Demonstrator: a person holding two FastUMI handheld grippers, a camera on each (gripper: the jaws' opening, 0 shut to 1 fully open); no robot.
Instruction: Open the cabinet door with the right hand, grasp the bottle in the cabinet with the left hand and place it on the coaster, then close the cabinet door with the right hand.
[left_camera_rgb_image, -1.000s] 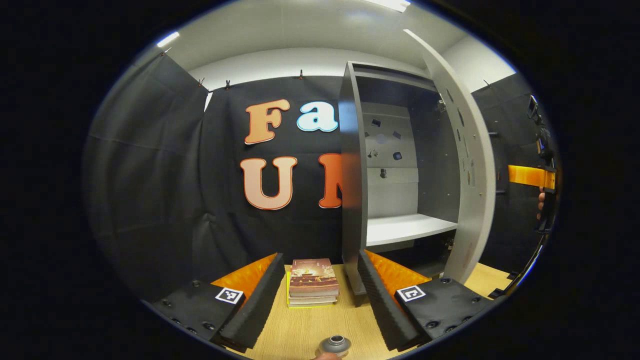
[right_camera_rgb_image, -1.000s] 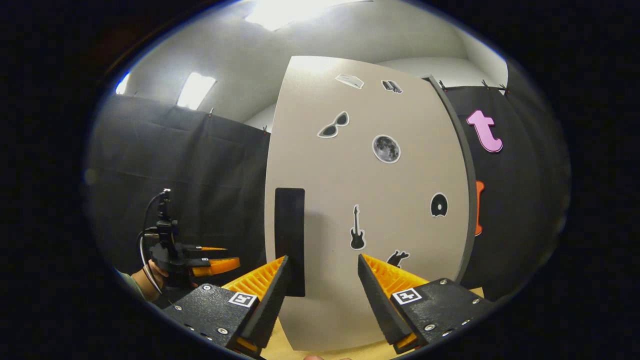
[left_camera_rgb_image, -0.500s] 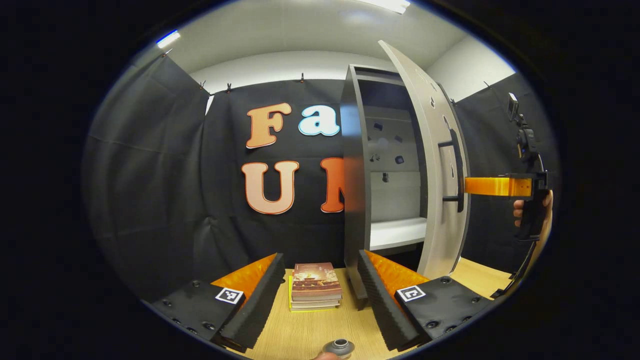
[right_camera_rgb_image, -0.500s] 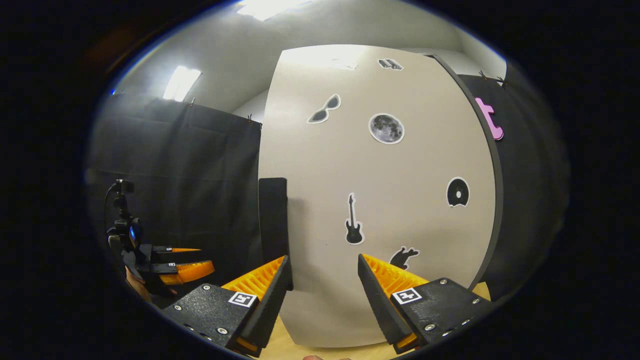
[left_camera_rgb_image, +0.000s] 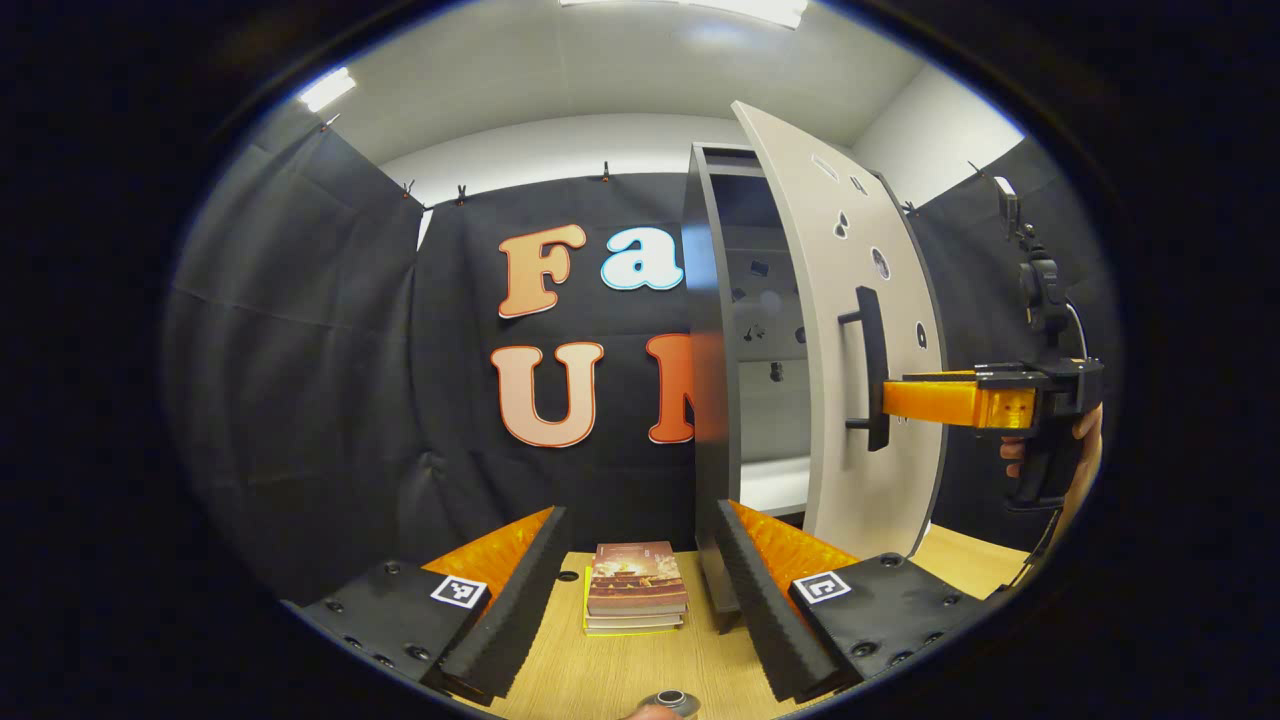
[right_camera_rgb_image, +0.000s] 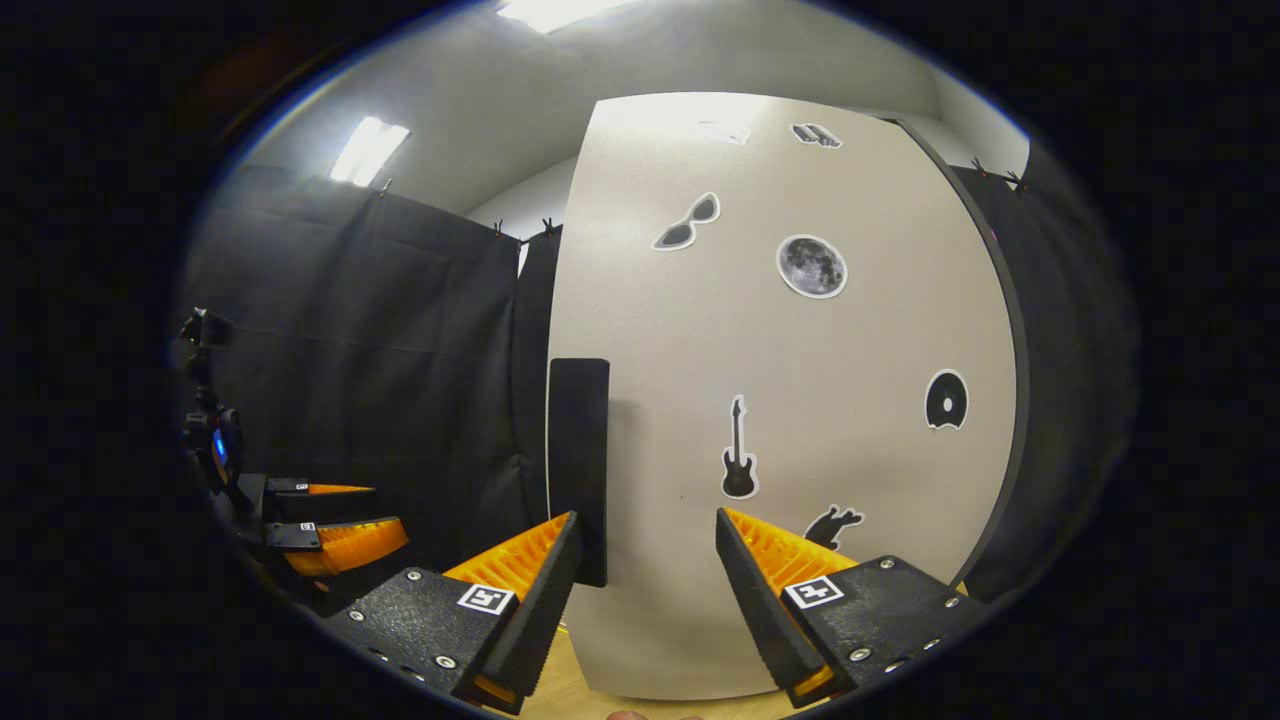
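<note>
Right claw, spread, faces the half-shut cabinet door centre frame, its handle just left. Left claw spread over the counter; bottle at bottom edge.

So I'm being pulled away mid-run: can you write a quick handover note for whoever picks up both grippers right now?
Left gripper: open, holding nothing, above the wooden table.
Right gripper: open, at the cabinet door next to its black handle, not clamped on it.
Bottle: its top shows at the bottom edge of the left gripper view, on the table, out of the cabinet. Coaster not discernible. A stack of books lies ahead.
Done: door opened, bottle taken out.
Left: the door is partly open; push it shut with the right gripper.
</note>
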